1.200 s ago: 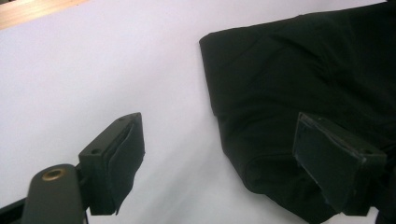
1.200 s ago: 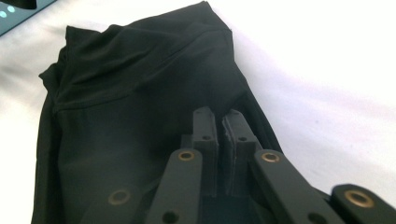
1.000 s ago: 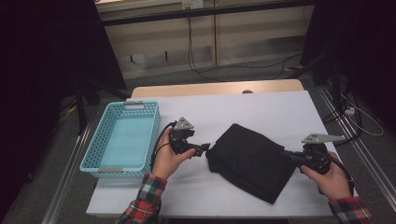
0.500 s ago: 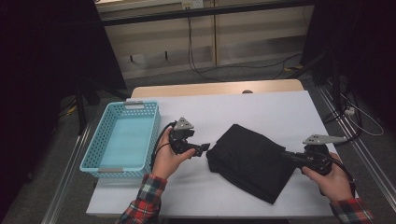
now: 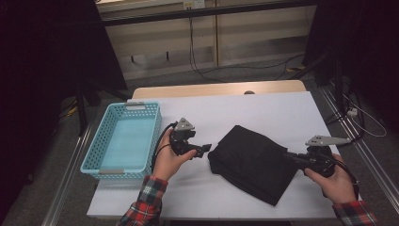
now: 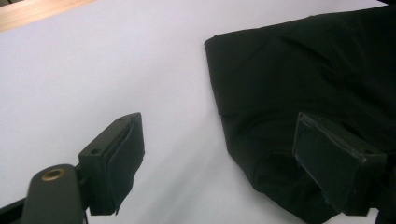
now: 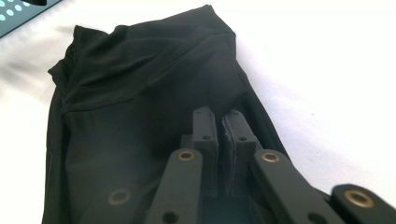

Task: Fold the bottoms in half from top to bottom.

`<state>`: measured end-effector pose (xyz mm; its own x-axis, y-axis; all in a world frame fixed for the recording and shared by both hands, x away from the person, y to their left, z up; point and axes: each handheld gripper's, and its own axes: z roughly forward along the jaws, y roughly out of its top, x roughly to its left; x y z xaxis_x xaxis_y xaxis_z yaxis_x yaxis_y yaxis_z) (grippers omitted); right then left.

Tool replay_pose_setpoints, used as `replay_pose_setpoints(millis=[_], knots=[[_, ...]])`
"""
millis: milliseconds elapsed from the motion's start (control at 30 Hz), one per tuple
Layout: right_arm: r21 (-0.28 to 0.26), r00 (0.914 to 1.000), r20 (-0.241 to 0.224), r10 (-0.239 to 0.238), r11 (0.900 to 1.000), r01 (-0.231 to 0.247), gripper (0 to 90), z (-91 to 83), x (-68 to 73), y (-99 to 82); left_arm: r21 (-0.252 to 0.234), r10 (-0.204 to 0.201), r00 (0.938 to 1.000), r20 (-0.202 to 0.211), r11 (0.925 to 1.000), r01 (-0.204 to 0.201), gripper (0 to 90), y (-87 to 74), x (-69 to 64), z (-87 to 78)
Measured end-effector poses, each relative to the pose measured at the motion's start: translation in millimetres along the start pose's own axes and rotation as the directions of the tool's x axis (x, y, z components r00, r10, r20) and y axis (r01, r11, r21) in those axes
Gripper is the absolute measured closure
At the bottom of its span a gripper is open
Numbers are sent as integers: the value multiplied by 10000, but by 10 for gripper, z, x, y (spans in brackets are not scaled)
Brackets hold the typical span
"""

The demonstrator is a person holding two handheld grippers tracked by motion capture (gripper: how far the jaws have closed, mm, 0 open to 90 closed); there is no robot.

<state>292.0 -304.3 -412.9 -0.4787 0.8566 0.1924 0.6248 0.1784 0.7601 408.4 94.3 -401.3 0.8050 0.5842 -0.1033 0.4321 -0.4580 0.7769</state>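
Two grippers flank the folded black cloth (image 5: 254, 162) at lower centre of the high view: our right gripper (image 5: 288, 156), jaws pressed together at its edge, our left gripper (image 5: 205, 149) spread wide; soft, light, floppy, we judge it best pinched at hemmed corners.

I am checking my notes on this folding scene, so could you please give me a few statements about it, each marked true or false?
1. The black garment lies on the white table. True.
2. The left gripper is shut. False: its jaws stand open beside the garment's edge.
3. The right gripper is shut at the garment's edge. True.
4. The garment lies inside the blue basket. False: the basket holds nothing and stands left of the garment.
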Motion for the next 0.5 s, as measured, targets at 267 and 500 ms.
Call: replay_pose_setpoints(millis=[267,500], knots=[[-9,10000,54,8,10000,-8,859,-72,-10,-49,-23,65,10000,-72,10000,-65,169,4,6,-9],[41,9998,166,146,9999,-147,859,-117,-54,-107,16,77,10000,10,10000,-77,168,12,-26,23]])
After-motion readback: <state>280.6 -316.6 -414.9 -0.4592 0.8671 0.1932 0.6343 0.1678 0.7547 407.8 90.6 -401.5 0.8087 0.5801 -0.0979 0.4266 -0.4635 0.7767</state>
